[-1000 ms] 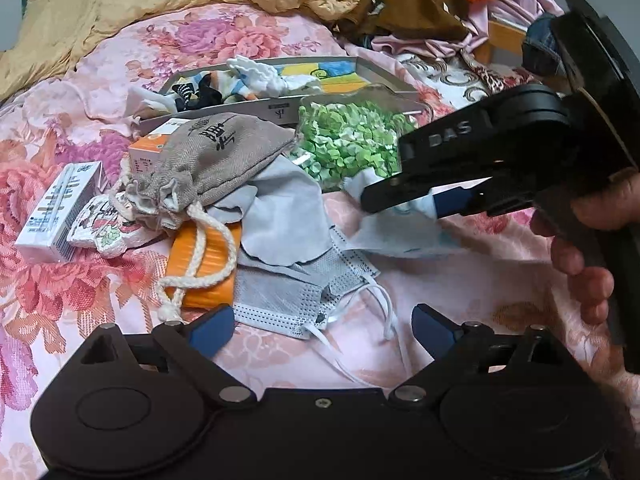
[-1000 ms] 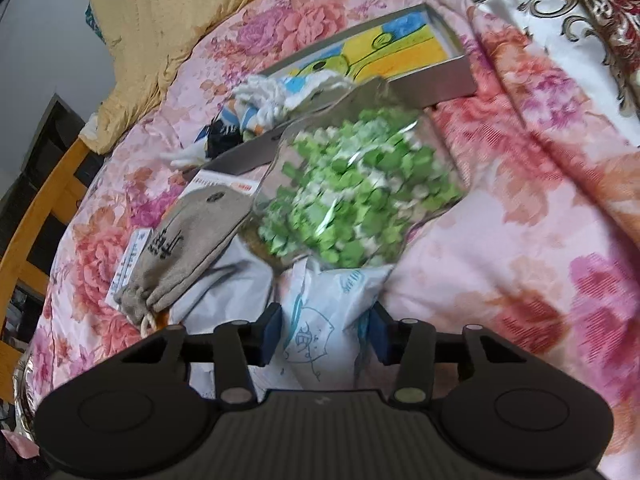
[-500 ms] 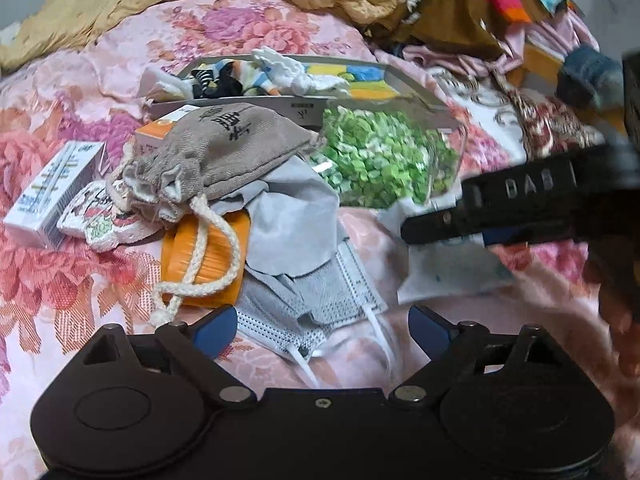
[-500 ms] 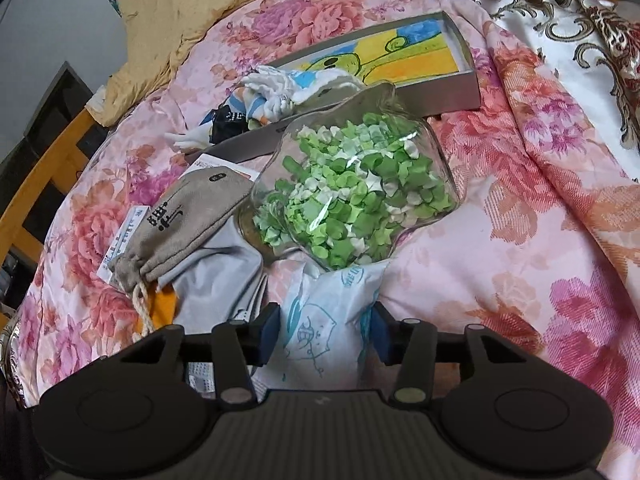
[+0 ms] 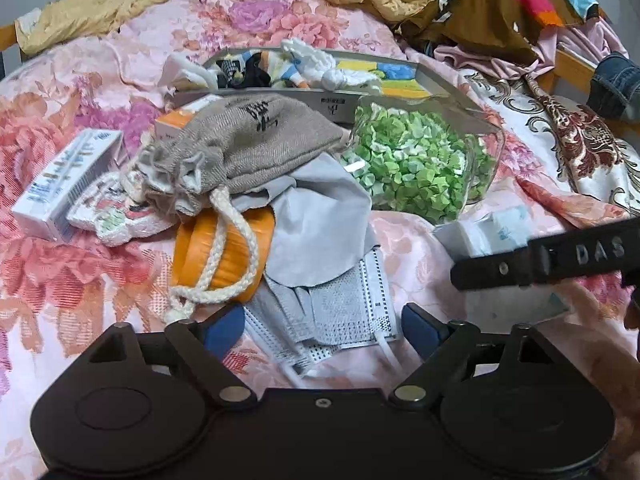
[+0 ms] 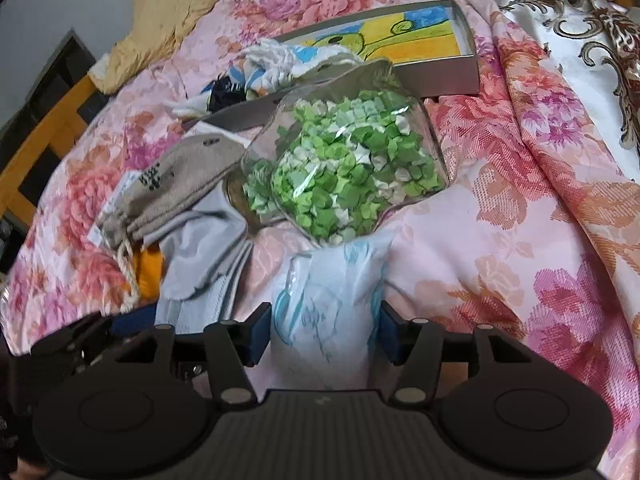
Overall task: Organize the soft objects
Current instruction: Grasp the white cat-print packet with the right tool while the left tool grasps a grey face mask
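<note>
My left gripper (image 5: 322,330) stands wide open just above a stack of grey face masks (image 5: 340,308), which lies between its fingers untouched. A grey cloth (image 5: 320,220) and a beige drawstring bag (image 5: 248,148) are heaped behind them. My right gripper (image 6: 326,334) is opening its jaws around a white and blue soft packet (image 6: 328,304) that rests on the bedspread. The pads sit beside its edges without squeezing it. One of that gripper's fingers (image 5: 560,256) crosses the right of the left wrist view, over the same packet (image 5: 496,232).
A clear bag of green paper stars (image 6: 348,172) lies right behind the packet. A shallow box (image 6: 460,76) with socks in it stands further back. An orange roll (image 5: 224,252) and small cartons (image 5: 64,184) lie on the left. Crumpled clothes pile up at the back right.
The right gripper's jaws have widened around the packet. In the left wrist view that gripper has sunk toward the bed at the right. The left gripper has come closer over the masks.
</note>
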A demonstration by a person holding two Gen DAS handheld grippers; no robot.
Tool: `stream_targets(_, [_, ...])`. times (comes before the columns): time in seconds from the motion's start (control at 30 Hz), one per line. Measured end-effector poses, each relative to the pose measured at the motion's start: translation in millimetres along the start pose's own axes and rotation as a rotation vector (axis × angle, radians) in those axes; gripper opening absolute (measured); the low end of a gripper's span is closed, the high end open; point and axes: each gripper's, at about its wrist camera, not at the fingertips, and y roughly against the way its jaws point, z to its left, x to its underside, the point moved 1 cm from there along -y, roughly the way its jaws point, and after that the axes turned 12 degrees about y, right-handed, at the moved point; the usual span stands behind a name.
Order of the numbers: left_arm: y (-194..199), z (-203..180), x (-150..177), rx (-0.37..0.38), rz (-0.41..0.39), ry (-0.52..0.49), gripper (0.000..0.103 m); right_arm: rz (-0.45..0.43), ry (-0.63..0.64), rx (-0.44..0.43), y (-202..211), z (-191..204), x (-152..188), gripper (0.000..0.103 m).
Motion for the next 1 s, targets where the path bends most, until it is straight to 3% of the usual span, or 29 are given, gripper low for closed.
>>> stream_targets(0.17, [-3.3,1.4,-1.2,0.012,0.0,0.025,0.092,0.006,0.021,0.004,0.9,1.4,0.0,0.06])
stream_targets(0.33, [-1.7,10.0,-5.3,0.01,-0.008,0.098,0.082,0.016,0.039,-0.003,1.4,0.2,-0.4,0.06])
stream_targets(0.43, [-1.6,7.4,-3.9,0.001,-0.008,0.081,0.079,0.03,0.058,-0.004,1.9,0.3,-0.7,0.06])
stream_targets(0.53, [-2.3,2.7,-1.4,-0.005,-0.003,0.042,0.077,0.051,0.093,0.002,1.3,3.4,0.7,0.07])
stream_targets(0.6, [-2.2,1.8,-0.1,0.0,-0.001,0.028,0.07,0.058,0.102,0.003,0.2,5.2,1.8,0.074])
stream_targets(0.9, [2.3,5.3,-1.1,0.039,-0.008,0.076,0.044,0.023,0.072,0.029,11.6,-2.7,-0.7,0.074])
stream_targets(1.0, [3.8,6.5,-0.6,0.054,-0.008,0.095,0.041,0.002,0.049,0.027,13.7,-5.9,-1.4,0.073])
